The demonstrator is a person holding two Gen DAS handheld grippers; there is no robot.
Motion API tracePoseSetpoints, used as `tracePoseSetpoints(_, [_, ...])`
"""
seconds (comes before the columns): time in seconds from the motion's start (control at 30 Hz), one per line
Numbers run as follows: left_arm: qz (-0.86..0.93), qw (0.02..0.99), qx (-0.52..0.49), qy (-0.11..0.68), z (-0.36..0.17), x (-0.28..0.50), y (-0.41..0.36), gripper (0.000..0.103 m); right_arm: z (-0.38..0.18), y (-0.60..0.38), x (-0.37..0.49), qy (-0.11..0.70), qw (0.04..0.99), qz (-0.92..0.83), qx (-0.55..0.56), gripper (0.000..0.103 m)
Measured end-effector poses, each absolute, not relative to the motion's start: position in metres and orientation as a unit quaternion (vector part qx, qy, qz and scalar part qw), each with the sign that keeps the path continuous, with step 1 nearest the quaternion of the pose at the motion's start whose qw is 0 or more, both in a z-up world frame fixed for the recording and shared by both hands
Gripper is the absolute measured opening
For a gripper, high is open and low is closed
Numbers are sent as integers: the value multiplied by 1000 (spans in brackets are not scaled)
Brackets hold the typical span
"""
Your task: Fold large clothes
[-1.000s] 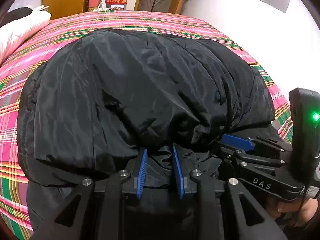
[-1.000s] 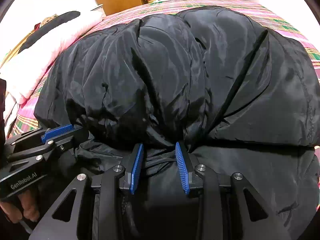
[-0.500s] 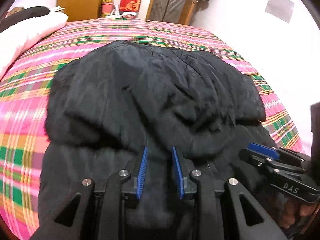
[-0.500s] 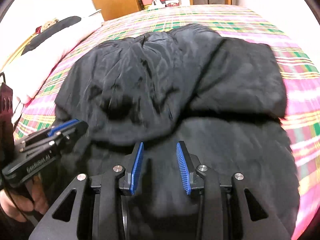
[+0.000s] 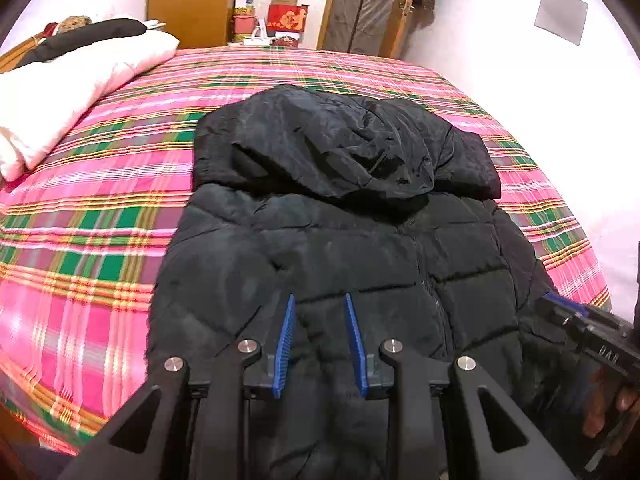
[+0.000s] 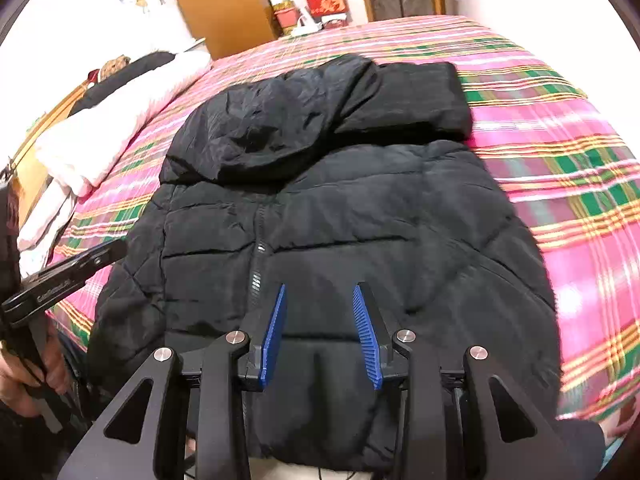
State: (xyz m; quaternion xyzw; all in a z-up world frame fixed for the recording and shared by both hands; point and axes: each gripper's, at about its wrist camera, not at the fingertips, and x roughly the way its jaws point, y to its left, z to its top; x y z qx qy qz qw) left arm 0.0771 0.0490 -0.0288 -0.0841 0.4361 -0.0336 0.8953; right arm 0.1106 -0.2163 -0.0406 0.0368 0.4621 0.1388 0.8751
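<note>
A black quilted puffer jacket point(image 5: 360, 240) point(image 6: 360, 220) lies zip-up on the plaid bedspread. Its shiny upper part is folded over into a bundle at the far end. My left gripper point(image 5: 319, 298) hovers over the jacket's lower left panel, its blue pads a narrow gap apart with no fabric pinched between them. To the right of the zip, my right gripper point(image 6: 320, 289) hangs above the lower panel. Its jaws are opening, with nothing between them. Each gripper also shows at the edge of the other's view: the right gripper point(image 5: 560, 304) and the left gripper point(image 6: 116, 250).
The pink and green plaid bedspread point(image 5: 100, 200) point(image 6: 560, 140) shows on both sides of the jacket. White bedding point(image 5: 80, 80) point(image 6: 120, 128) lies along the left. A wooden wardrobe point(image 5: 188, 0) and a red box point(image 5: 288, 20) stand beyond the bed. A hand point(image 6: 24, 380) holds the left gripper.
Both grippers have drawn back and up from the folded bundle, which a second ago filled the views right at the pads. The right pads stand wider apart.
</note>
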Motion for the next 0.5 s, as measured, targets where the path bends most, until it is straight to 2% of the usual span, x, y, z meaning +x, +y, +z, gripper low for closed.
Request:
tracePoseSetpoints(0.03, [-31,896,-84,435,-28,73,50,28,-39,-223,109,460,877,135,42,49])
tracePoseSetpoints(0.1, [-23,896,-86,435,-27,66,53,28,-35,-231,108,457,878,129,52,53])
tracePoseSetpoints(0.3, [7,891,-94,443,-34,52,73,29,-35,-263,110,458,880,98,81,53])
tracePoseSetpoints(0.4, [23,888,-102,448,-41,50,87,35,-36,-277,114,460,880,83,86,53])
tracePoseSetpoints(0.5, [40,880,-112,459,-53,49,103,37,-44,-300,120,474,874,58,95,53])
